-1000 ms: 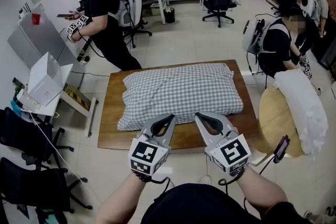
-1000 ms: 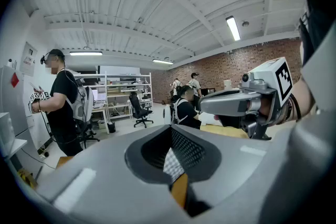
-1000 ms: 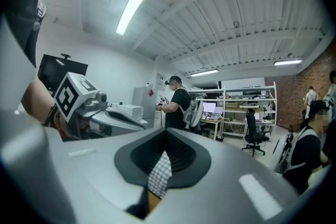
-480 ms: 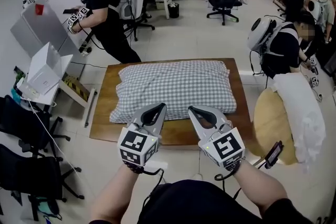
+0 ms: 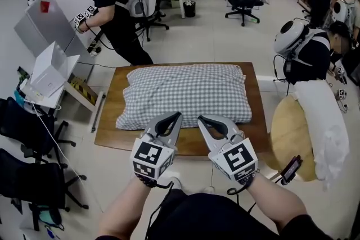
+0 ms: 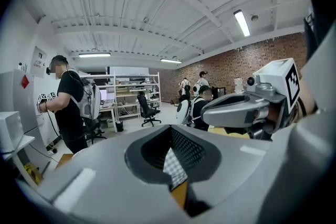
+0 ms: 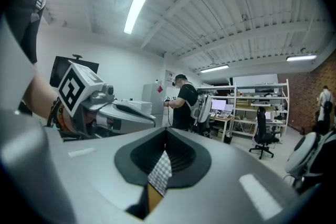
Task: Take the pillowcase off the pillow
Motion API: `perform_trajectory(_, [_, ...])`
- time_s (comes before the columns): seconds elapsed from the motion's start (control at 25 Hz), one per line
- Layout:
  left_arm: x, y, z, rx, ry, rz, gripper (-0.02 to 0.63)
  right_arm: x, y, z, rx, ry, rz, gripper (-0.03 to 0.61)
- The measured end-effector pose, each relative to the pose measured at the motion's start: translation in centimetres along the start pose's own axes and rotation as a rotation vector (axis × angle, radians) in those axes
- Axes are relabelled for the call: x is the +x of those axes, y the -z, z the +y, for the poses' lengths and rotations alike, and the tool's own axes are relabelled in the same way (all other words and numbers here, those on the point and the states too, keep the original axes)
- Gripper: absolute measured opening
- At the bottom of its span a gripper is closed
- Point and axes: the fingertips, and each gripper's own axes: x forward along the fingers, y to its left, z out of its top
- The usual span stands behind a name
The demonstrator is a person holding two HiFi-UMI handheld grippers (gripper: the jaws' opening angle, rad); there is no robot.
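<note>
A pillow in a grey checked pillowcase (image 5: 183, 95) lies across the wooden table (image 5: 191, 143). My left gripper (image 5: 178, 115) and right gripper (image 5: 201, 119) hover side by side over the pillow's near edge, close to its middle. Both are shut with nothing between the jaws. In the left gripper view the jaws (image 6: 170, 129) meet, and a strip of checked fabric (image 6: 173, 165) shows through the gap below them; the right gripper (image 6: 210, 113) is alongside. The right gripper view shows its jaws (image 7: 167, 132) shut above the fabric (image 7: 160, 173), with the left gripper (image 7: 149, 120) beside it.
A round wooden table (image 5: 284, 137) at the right carries a white pillow (image 5: 326, 121), and a person (image 5: 312, 53) sits behind it. Another person (image 5: 115, 8) stands at the back left. Black chairs (image 5: 28, 132) and a white box (image 5: 48, 73) stand left of the table.
The head view has shifted a little. Both grippers have drawn slightly closer together over the pillow's near edge, jaws still shut.
</note>
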Motion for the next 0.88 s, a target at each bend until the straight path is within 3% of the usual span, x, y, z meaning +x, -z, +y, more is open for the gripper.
perform_trajectory(0.44, [-1.2,1.6,5.0,-0.011,-0.040,0.011,0.020,3.2,0.4,0.3,-0.008,0.003,0.002,0.002])
perform_trajectory(0.88, [0.5,6.2,19.3,-0.099,-0.078,0.067,0.134,15.2,1.6,-1.8,0.012,0.000,0.046,0.002])
